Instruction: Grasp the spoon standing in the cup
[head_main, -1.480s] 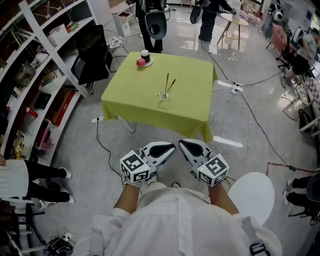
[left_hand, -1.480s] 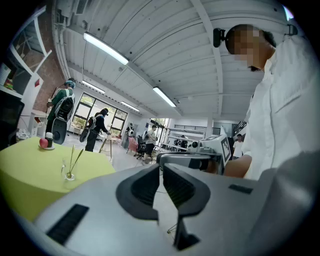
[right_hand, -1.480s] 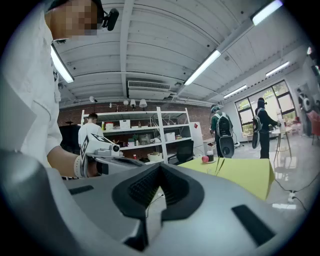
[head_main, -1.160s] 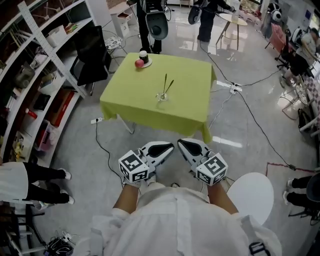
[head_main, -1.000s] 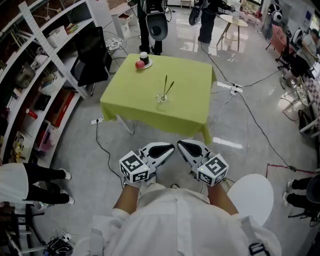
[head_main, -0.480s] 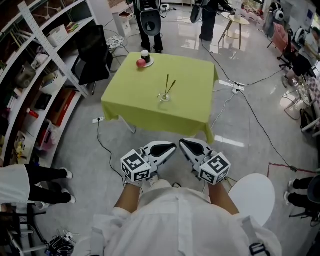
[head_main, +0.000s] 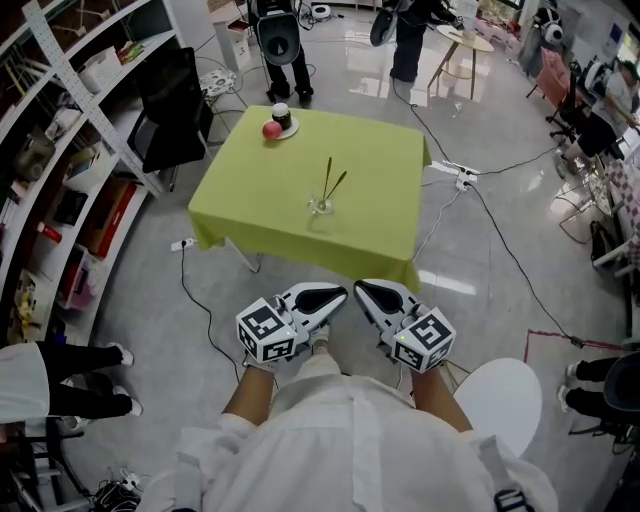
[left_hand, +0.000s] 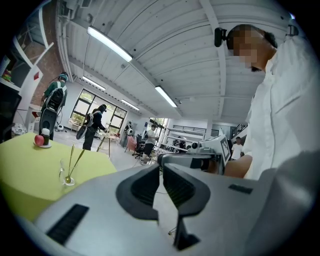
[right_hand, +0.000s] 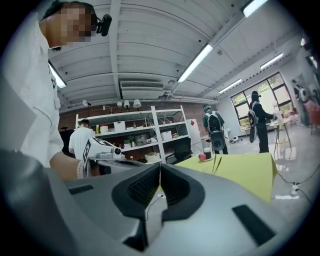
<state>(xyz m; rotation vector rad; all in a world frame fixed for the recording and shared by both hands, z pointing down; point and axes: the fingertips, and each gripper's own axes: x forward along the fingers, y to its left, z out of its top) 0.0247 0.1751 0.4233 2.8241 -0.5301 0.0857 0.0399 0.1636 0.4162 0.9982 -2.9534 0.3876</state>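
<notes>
Both tools sit low in the frame, tucked close to the person's body: the left tool (head_main: 338, 294) is clenched with nothing between its jaws, and the right tool (head_main: 364, 291) is just the same, tips nearly meeting each other. Up ahead, centre frame, the green-clothed counter (head_main: 250, 195) carries the clear cup (head_main: 320, 207), well back from the near edge, with the spoon (head_main: 326, 180) standing in it and a second slim handle leaning beside it. A red apple (head_main: 271, 130) marks the counter's far left corner. Bare floor lies open between tools and counter; a cable (head_main: 205, 300) trails at left, a white stool (head_main: 500, 400) sits lower right.
</notes>
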